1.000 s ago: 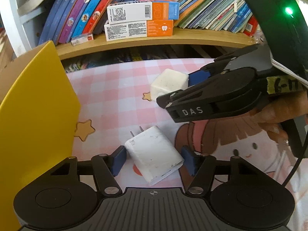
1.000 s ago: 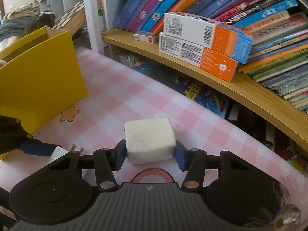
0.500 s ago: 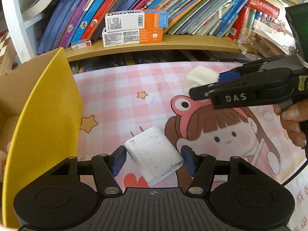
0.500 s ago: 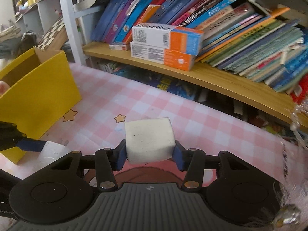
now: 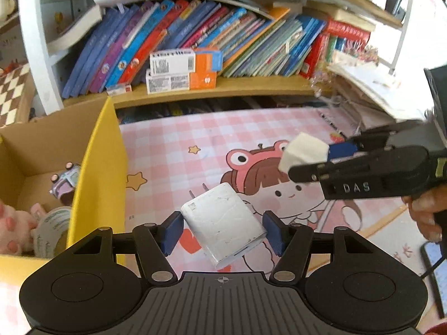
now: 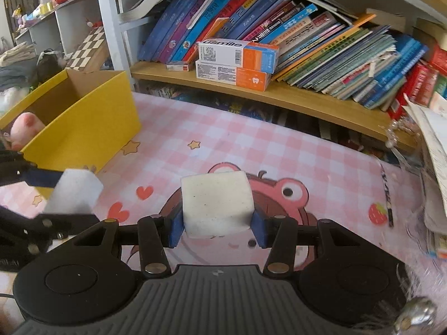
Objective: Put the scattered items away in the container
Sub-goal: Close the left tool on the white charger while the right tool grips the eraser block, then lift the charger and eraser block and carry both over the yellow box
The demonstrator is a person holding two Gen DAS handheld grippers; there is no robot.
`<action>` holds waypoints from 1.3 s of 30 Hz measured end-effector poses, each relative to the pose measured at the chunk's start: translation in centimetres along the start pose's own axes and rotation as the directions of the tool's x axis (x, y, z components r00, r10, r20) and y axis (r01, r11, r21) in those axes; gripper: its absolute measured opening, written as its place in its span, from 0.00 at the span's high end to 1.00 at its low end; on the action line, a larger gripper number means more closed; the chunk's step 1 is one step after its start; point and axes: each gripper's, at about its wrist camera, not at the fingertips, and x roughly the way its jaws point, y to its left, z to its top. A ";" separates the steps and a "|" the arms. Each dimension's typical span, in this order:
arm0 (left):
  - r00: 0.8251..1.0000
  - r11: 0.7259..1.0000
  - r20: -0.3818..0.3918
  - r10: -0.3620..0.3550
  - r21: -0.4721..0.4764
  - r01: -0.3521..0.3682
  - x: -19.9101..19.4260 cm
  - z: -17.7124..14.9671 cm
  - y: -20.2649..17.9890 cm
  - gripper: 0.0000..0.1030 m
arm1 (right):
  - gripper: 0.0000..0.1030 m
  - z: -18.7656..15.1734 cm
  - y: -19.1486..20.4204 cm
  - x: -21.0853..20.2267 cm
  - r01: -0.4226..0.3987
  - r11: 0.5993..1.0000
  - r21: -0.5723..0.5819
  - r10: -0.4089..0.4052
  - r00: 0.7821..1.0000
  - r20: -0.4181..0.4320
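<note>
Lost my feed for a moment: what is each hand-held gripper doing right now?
Left hand-held gripper: shut on the white charger.
Right hand-held gripper: shut on the white foam block.

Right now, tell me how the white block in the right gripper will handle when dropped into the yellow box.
The white block looks matte, speckled and foam-like, so probably light and grippy between the right gripper pads. Its flat faces suggest it won't roll. Landing in the yellow box should be harmless.
</note>
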 end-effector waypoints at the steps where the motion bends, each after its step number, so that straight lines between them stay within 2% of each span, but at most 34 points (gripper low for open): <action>1: 1.000 1.000 0.012 -0.003 -0.003 0.003 -0.6 -0.2 0.0 0.40 | 0.55 -0.3 0.3 -0.5 0.003 1.000 0.006 -0.003 1.000 0.002; 8: 0.995 1.000 0.101 -0.020 -0.022 0.022 -4.7 -1.3 0.3 0.40 | 0.55 -1.9 2.8 -3.8 0.010 0.995 0.096 -0.012 1.000 0.022; 11: 0.992 0.999 0.123 -0.023 -0.029 0.027 -6.1 -1.8 0.8 0.40 | 0.55 -2.2 4.3 -5.0 0.008 0.996 0.094 -0.012 0.999 0.035; 21: 0.990 0.996 0.131 -0.050 -0.064 0.059 -9.0 -3.9 3.3 0.40 | 0.55 -3.1 8.1 -7.0 0.005 0.997 0.078 -0.007 1.000 0.029; 26: 0.988 0.996 0.138 -0.069 -0.038 0.075 -10.0 -4.4 4.4 0.40 | 0.55 -3.2 10.1 -7.2 -0.001 0.996 0.091 0.000 1.000 0.014; 39: 0.979 0.997 0.196 -0.062 -0.036 0.070 -12.4 -4.2 9.8 0.40 | 0.55 -0.8 15.7 -7.2 -0.002 0.996 0.087 -0.002 0.999 0.046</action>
